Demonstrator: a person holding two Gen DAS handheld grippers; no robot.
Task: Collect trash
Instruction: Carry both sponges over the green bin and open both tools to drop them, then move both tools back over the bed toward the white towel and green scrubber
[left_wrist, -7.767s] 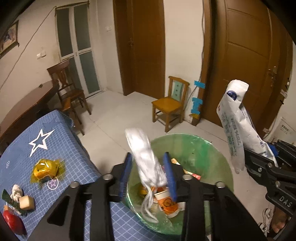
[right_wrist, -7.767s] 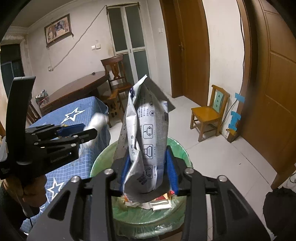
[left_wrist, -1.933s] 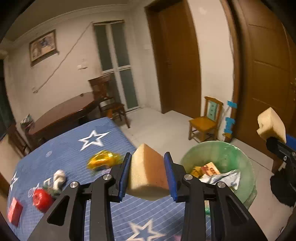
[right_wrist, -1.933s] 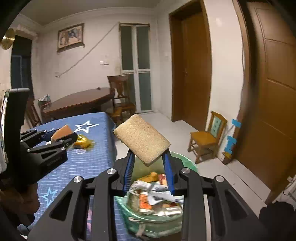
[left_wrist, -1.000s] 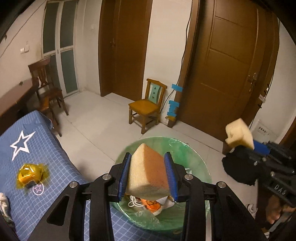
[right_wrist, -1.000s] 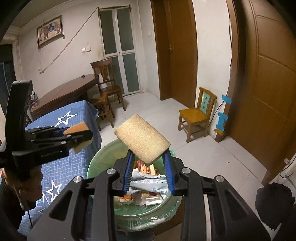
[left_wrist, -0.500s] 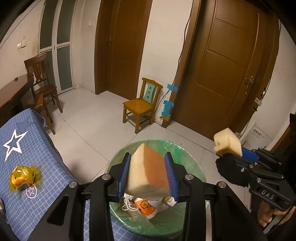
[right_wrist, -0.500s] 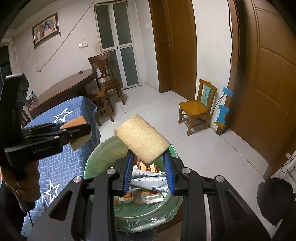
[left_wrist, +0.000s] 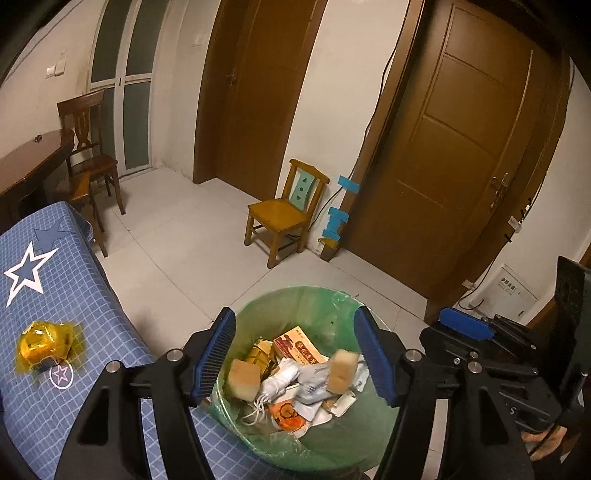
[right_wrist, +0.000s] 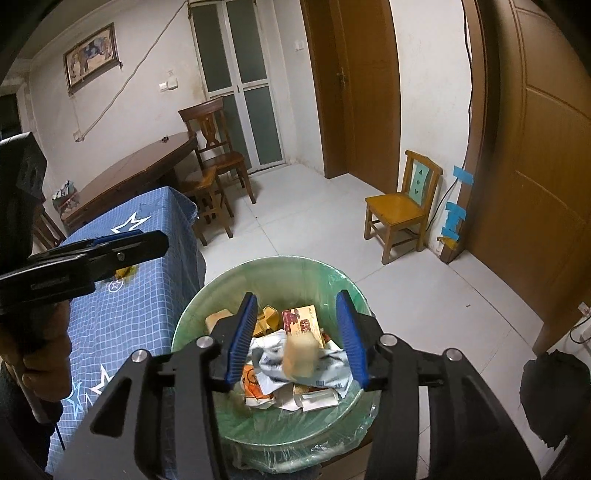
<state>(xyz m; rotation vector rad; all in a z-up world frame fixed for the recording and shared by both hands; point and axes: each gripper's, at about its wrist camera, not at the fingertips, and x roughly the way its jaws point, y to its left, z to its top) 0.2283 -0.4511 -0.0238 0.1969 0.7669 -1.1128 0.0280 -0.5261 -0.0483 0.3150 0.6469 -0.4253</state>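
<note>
Both sponges (left_wrist: 242, 379) (left_wrist: 342, 369) have dropped, seemingly into the bin (left_wrist: 295, 295); two hand-held grippers (left_wrist: 295, 360) (right_wrist: 297, 334) opening, empty.

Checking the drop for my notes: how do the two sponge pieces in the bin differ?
In the left wrist view, the left sponge piece lies by the bin's near-left wall; the right sponge piece sits toward the right on white wrappers. The left looks orange-tan and sharp, the right paler and blurred. Both are clear of the opening jaws.

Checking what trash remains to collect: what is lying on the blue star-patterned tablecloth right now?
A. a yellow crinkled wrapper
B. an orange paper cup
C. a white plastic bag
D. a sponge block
A: a yellow crinkled wrapper lies on the tablecloth; both sponge blocks are in the green-lined bin.
</note>
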